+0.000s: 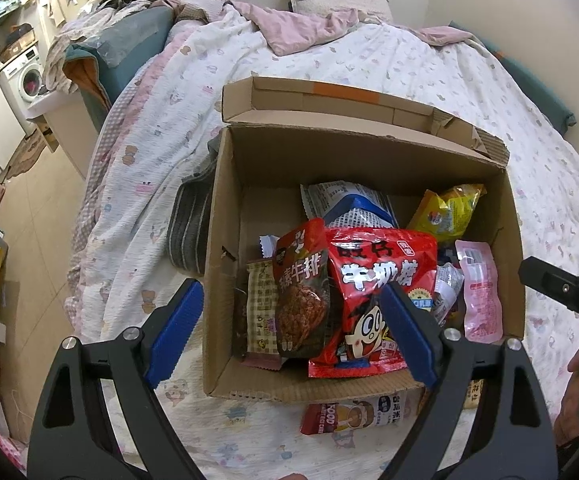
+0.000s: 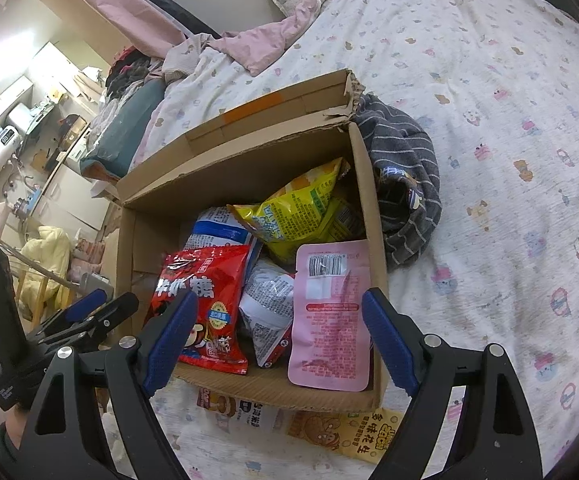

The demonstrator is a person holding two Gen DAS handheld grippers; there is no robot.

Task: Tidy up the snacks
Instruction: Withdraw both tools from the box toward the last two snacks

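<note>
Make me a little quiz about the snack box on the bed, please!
1. True or false: the pink packet lies inside the cardboard box.
2. What colour is the chip bag at the back of the box: A green, B yellow, C purple?
3. Fill in: some snack packets lie outside the box, on the ____.

Key:
1. True. It leans by the box's near wall, beside the red candy bag.
2. B, yellow.
3. Bed. They peek out beside the box's near edge. Both the left gripper and right gripper are open and empty.
</note>
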